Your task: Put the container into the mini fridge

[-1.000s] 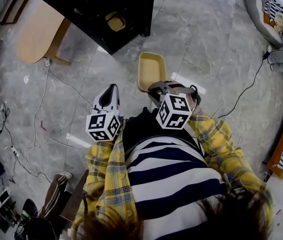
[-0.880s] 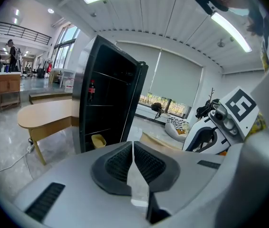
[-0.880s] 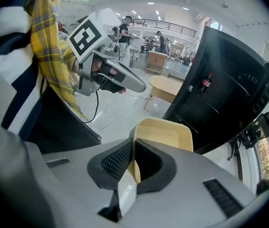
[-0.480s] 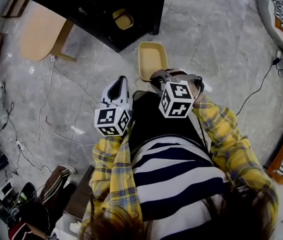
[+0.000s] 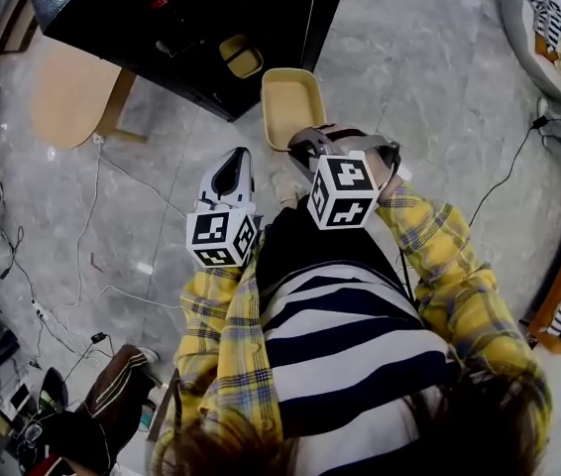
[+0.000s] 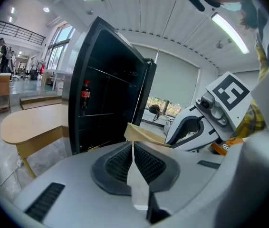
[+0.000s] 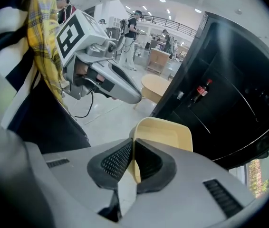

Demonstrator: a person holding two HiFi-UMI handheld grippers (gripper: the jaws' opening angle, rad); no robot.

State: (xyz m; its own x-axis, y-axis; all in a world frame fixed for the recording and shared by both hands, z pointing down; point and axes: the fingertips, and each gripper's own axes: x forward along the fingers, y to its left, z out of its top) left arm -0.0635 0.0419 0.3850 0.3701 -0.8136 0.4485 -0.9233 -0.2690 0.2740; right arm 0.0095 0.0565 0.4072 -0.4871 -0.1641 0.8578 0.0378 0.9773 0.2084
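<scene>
one container (image 5: pixel 290 102), a shallow yellow tray, is held by its near rim in the right gripper (image 5: pixel 302 147). in the right gripper view the jaws are seen pressed onto that rim, with the tray jutting out ahead of them. the left gripper (image 5: pixel 232 165) is carried just beside it, to the left. its jaws are drawn together with nothing between them, so no part of the load is shared.

over the last second the tray has been brought forward toward the mini fridge (image 5: pixel 211 23). a broad strip of floor (image 5: pixel 429 77) was earlier seen between the tray's far edge and the black cabinet. that gap has now nearly been closed in the head view, and the far edge lies close to the fridge's front corner. the fridge is seen standing open, with a bottle (image 6: pixel 84 94) in its door (image 6: pixel 113 99) and a second yellow container (image 5: pixel 242 58) already resting inside.

the approach is judged almost finished, but the placing has not been begun, since the tray is held outside the cabinet, above the floor. the tray would next have to be lined up with the opening and passed in level, clear of the door edge and of the container already there.
</scene>
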